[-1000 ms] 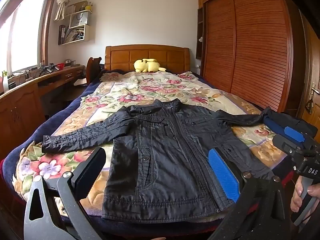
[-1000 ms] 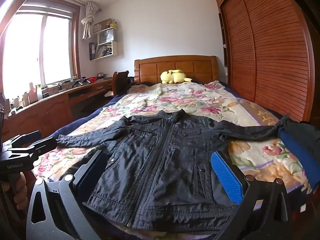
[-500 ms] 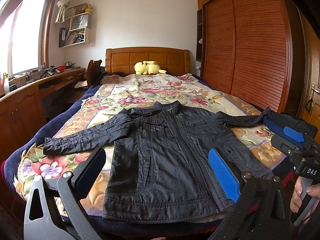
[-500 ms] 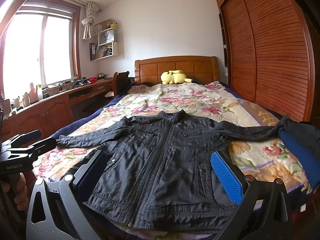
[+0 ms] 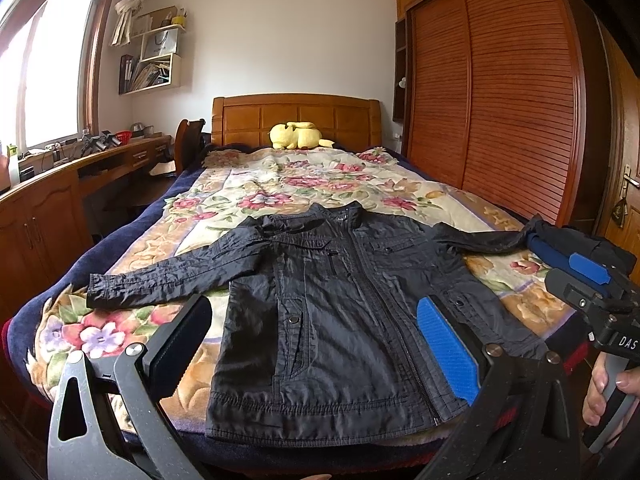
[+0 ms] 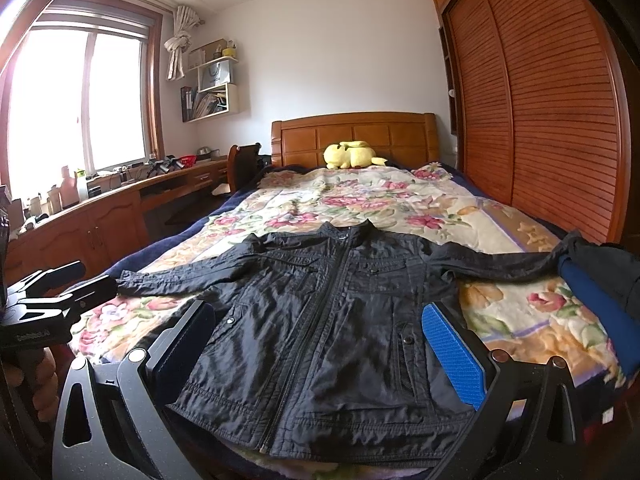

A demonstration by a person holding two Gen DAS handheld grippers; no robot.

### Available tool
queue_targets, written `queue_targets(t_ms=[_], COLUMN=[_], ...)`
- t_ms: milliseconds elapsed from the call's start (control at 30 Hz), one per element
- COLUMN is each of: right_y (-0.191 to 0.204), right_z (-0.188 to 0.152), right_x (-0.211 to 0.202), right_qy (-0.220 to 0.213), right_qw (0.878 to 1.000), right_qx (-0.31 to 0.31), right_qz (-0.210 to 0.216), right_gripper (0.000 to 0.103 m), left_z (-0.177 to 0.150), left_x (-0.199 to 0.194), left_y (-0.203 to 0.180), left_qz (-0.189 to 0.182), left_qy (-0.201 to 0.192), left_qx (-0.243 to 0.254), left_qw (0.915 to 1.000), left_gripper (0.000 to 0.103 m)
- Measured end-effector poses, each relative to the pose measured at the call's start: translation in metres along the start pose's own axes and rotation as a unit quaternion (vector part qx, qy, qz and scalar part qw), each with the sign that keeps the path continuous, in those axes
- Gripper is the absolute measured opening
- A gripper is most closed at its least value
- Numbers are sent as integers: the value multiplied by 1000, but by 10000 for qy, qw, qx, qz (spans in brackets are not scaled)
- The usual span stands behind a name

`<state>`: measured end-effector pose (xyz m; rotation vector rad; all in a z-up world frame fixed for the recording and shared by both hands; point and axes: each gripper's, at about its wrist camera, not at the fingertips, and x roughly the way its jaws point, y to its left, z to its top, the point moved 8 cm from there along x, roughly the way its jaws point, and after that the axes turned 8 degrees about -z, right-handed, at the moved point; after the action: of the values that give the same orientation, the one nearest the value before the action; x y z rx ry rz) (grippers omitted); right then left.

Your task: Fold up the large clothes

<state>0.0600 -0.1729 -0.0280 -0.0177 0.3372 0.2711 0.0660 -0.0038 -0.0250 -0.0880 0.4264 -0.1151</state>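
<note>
A black zip jacket (image 5: pixel 340 312) lies flat, front up, at the foot of the bed, both sleeves spread out sideways; it also shows in the right wrist view (image 6: pixel 328 320). My left gripper (image 5: pixel 316 340) is open and empty, held above the jacket's hem. My right gripper (image 6: pixel 320 344) is open and empty, also over the hem. Each gripper shows at the edge of the other's view: the right one (image 5: pixel 592 280) by the right sleeve, the left one (image 6: pixel 60 284) by the left sleeve cuff.
The bed has a floral blanket (image 5: pixel 288 188) and a wooden headboard (image 5: pixel 296 116) with a yellow plush toy (image 5: pixel 298 135). A wooden desk (image 5: pixel 60 184) runs along the left. A slatted wardrobe (image 5: pixel 512 92) stands on the right. Dark blue clothing (image 6: pixel 600 280) lies at the bed's right edge.
Both grippers have tilted slightly upward, so the jacket sits lower in both views. The jacket has not moved and nothing was grasped.
</note>
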Motion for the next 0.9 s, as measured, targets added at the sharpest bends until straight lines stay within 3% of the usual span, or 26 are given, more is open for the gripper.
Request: queue_targets(t_ms=[900], right_y=[1], right_z=[0], right_x=[2], right_qy=[13], right_qw=[10000], right_qx=[37], right_qz=[40], right_gripper=[103], left_z=[-2], left_x=[1], left_y=[1], left_qz=[-6], left_qy=[-8], left_qx=[-10], left_qw=[10000], left_gripper=[103])
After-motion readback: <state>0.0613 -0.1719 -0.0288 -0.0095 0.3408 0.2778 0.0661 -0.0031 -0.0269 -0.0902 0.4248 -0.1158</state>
